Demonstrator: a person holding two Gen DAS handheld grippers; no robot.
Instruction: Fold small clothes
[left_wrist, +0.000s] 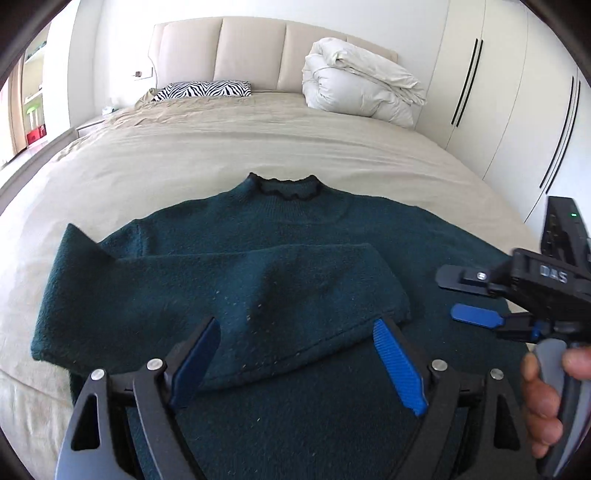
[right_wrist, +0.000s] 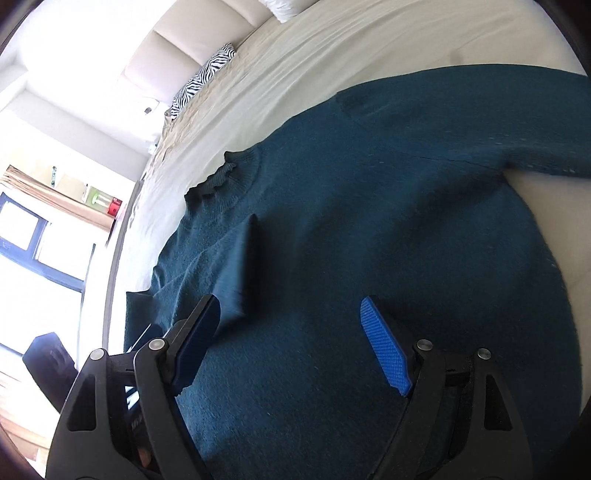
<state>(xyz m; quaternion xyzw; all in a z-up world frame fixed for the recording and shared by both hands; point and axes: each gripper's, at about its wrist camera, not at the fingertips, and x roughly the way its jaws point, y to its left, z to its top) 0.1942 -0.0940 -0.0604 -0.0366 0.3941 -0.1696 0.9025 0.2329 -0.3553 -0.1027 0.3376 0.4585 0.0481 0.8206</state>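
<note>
Left wrist view: one teal sweater (left_wrist: 295, 236), one sleeve folded across; left gripper (left_wrist: 295, 362) and right gripper (left_wrist: 458, 295) both gaping, empty.

- My left gripper (left_wrist: 293, 363): black linkage arms, silver pivot screws, blue ribbed finger pads (left_wrist: 397, 365).
- My right gripper (right_wrist: 291, 343): same black frame, silver screws, blue textured pads.
- Right unit's body: black housing, pale lettering, small green light, grey handle.
- My right hand (left_wrist: 546, 398): bare, no sleeve visible.
</note>
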